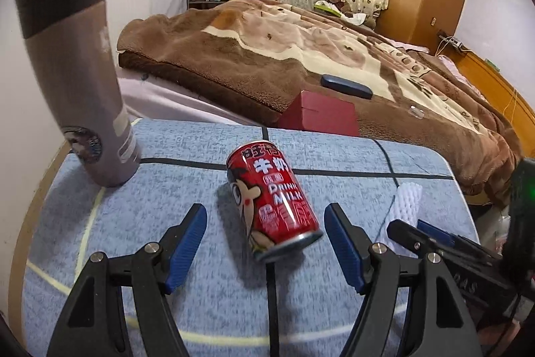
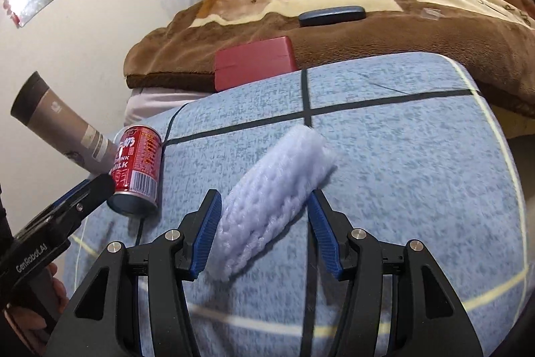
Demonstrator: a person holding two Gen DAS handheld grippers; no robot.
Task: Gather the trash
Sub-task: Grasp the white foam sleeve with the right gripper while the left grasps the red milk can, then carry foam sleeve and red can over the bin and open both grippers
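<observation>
A red milk can (image 1: 272,199) lies on its side on the blue mat (image 1: 187,176). My left gripper (image 1: 265,243) is open, its blue pads on either side of the can's near end, not touching it. The can also shows in the right wrist view (image 2: 137,169). A white foam net sleeve (image 2: 267,203) lies on the mat. My right gripper (image 2: 264,233) is open around its near end; the left pad (image 2: 207,233) is at the foam's edge. The sleeve also shows in the left wrist view (image 1: 406,203), with the right gripper (image 1: 434,240) by it.
A tall grey tumbler (image 1: 77,69) stands at the mat's far left. Behind the mat, a red box (image 1: 317,117) and a dark blue case (image 1: 346,86) lie on the brown blanket of the bed (image 1: 301,49). The mat's right edge drops off.
</observation>
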